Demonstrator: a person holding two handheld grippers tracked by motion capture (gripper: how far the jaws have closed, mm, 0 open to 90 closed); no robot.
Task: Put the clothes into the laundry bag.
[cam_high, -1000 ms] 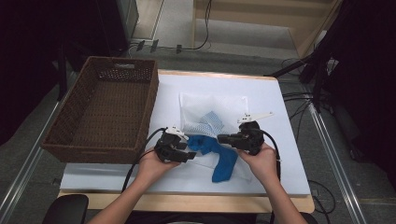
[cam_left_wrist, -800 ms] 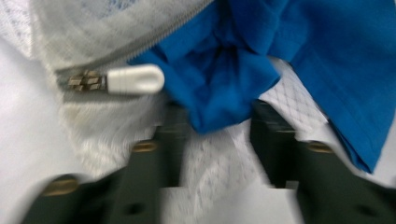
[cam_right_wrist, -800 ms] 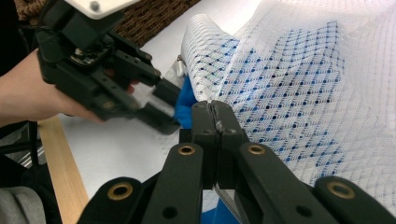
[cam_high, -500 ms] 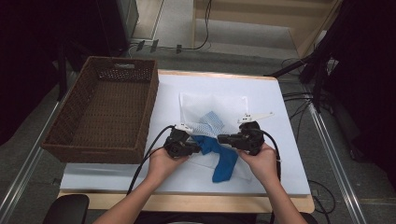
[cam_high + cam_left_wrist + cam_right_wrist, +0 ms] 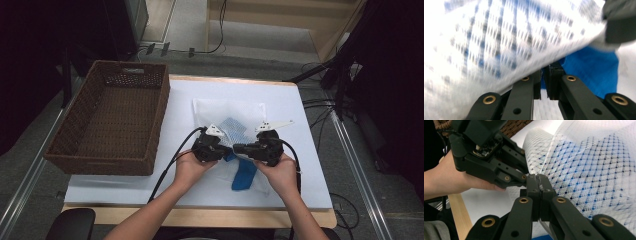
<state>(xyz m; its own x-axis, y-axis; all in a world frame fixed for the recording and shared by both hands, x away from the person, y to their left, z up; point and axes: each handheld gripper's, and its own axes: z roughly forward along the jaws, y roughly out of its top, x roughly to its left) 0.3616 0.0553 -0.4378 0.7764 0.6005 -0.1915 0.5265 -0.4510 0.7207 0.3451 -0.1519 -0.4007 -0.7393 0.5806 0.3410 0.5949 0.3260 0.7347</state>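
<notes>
Held both forearms low over table [image 5: 300, 100], left gripper [image 5: 222, 150] just clenched on blue cloth [image 5: 244, 176] under white mesh bag [image 5: 235, 111], right gripper [image 5: 239, 148] clamped on bag's edge, basket [image 5: 107, 120] apart; cloth's upper part hidden, left gripper view blurred.

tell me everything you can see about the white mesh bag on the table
The white mesh bag is a thin, see-through net pouch, roughly rectangular, lying near the middle of the white table cover. A blue cloth sits partly inside it, showing through the weave and sticking out of the near edge. That near edge is lifted and rumpled, with the left gripper and right gripper both at it, the right one pinching the mesh.
</notes>
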